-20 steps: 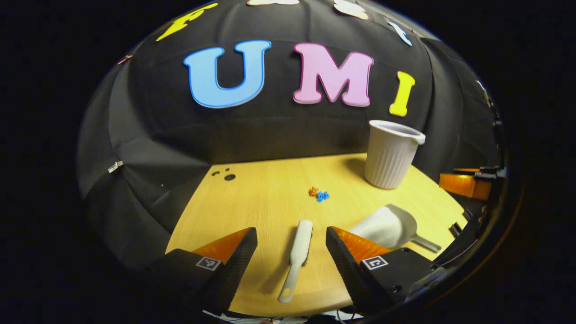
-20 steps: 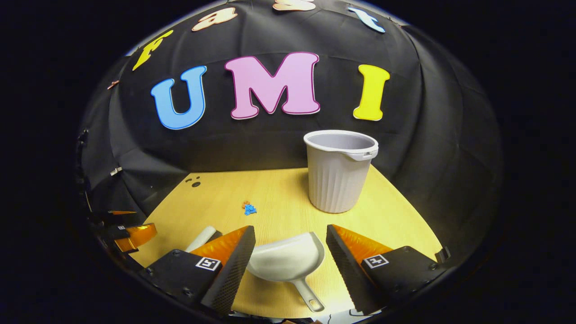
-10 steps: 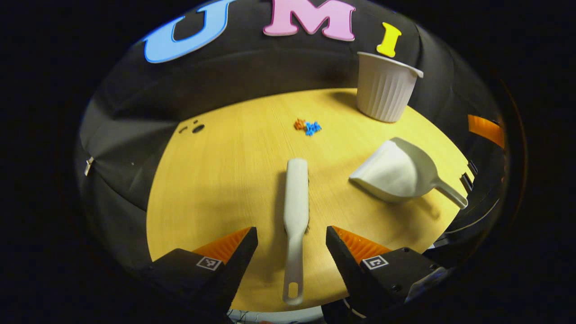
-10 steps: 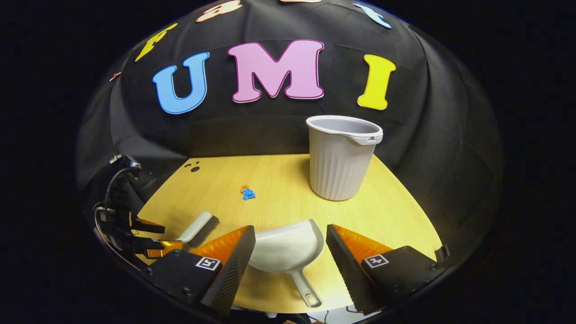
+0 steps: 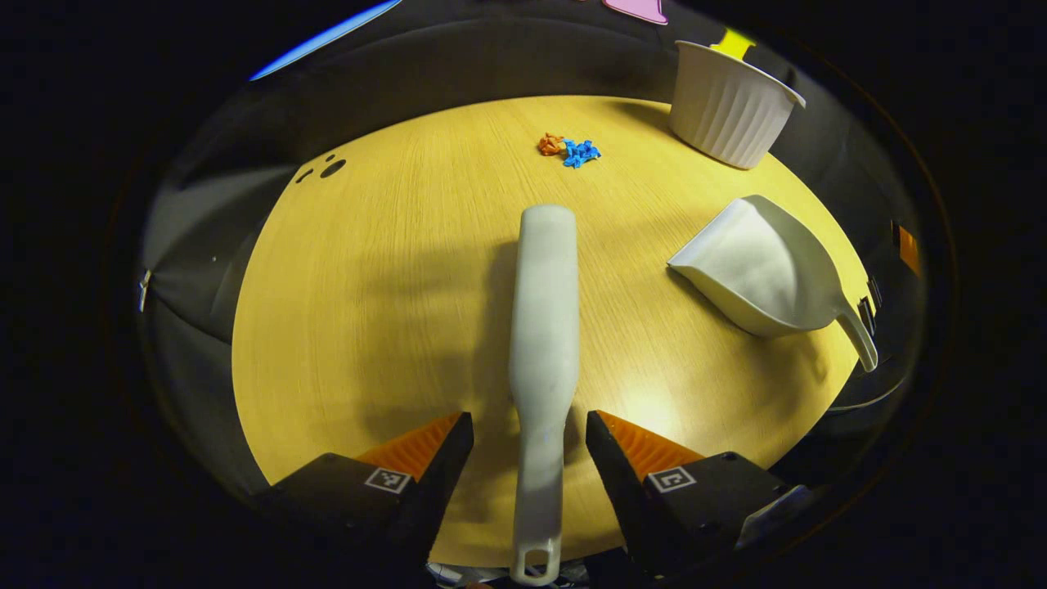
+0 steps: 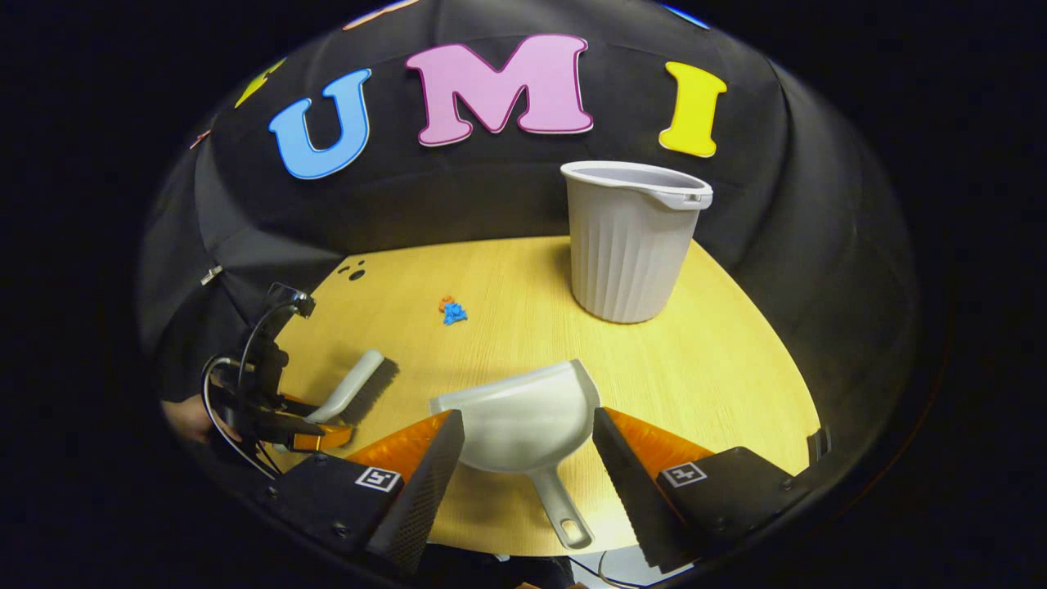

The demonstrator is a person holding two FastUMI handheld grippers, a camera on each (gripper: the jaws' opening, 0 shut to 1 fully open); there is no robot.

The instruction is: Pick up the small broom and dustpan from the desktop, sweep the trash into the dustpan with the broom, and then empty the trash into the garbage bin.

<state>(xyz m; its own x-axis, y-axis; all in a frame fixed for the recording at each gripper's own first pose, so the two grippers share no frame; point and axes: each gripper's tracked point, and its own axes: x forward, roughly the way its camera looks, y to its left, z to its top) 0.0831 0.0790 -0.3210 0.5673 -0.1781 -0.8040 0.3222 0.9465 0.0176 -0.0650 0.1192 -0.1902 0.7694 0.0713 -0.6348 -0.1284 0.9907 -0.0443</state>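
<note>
Right gripper [image 6: 527, 458] spread wide astride the dustpan [image 6: 523, 413] on the desktop [image 6: 720, 368].

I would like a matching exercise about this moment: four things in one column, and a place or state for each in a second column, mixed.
Things:
1. broom
2. dustpan
3. garbage bin
4. trash

Places or states:
a. upright at the table's far side
b. small orange and blue heap
c. handle between the open left gripper fingers
d. handle between the open right gripper fingers

Pairs: 1-c, 2-d, 3-a, 4-b
</note>
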